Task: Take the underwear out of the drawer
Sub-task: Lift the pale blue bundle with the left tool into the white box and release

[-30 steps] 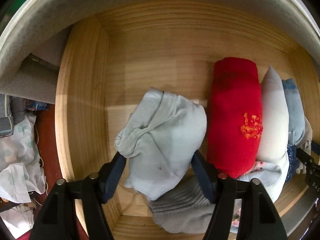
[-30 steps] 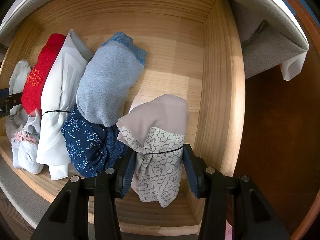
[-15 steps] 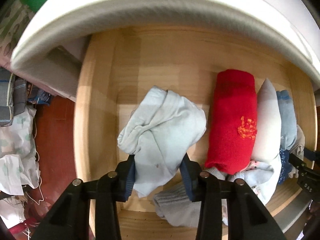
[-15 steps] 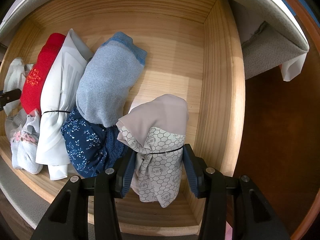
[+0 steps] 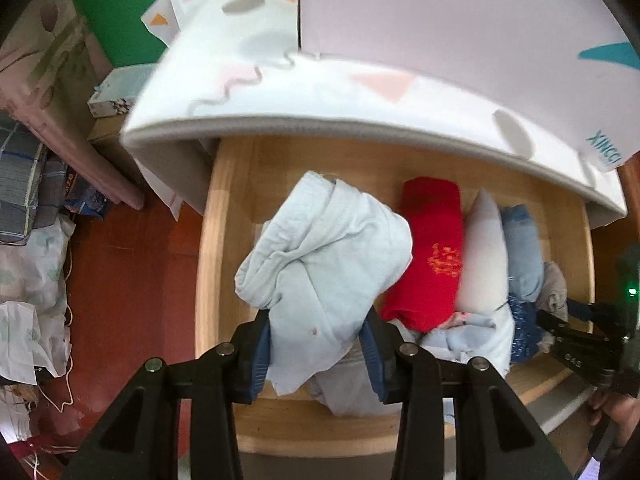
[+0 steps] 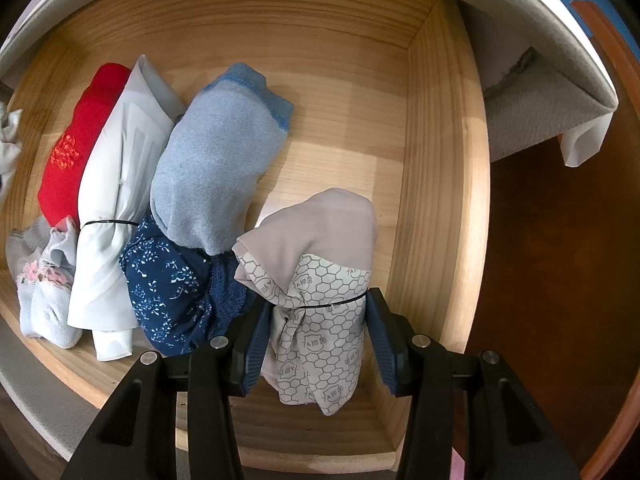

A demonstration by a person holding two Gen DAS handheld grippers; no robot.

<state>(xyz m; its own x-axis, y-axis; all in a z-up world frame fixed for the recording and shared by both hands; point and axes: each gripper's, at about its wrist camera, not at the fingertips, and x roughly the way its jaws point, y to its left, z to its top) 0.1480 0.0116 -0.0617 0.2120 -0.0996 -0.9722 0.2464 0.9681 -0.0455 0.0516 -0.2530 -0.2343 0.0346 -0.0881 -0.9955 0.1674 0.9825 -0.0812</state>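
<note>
Pale blue underwear [image 5: 328, 264]: a crumpled bundle pinched between both pads of the left hand-held gripper [image 5: 318, 354], over the left end of the drawer [image 5: 208, 280].
Left hand-held gripper: jaws narrowed onto the pale blue cloth, pads pressing it from both sides; cloth hangs out below the pads.
Grey hexagon-print underwear [image 6: 316, 280]: a roll tied with a thin black band, upright in the drawer's right front corner, just beside the right wall.
Right hand-held gripper [image 6: 316, 340]: pads on either side of the hexagon-print roll at its banded waist, clamping it.
Drawer contents: red roll [image 6: 76, 148] with orange embroidery, white roll [image 6: 116, 200] with a black band, blue-grey roll [image 6: 212, 172], navy floral piece [image 6: 168, 292], small pale piece with pink flowers [image 6: 44, 280], packed side by side left of the hexagon roll.
Around the drawer: a patterned mattress edge [image 5: 320, 92] overhangs its back; red-brown floor [image 5: 128, 280] to the left.
</note>
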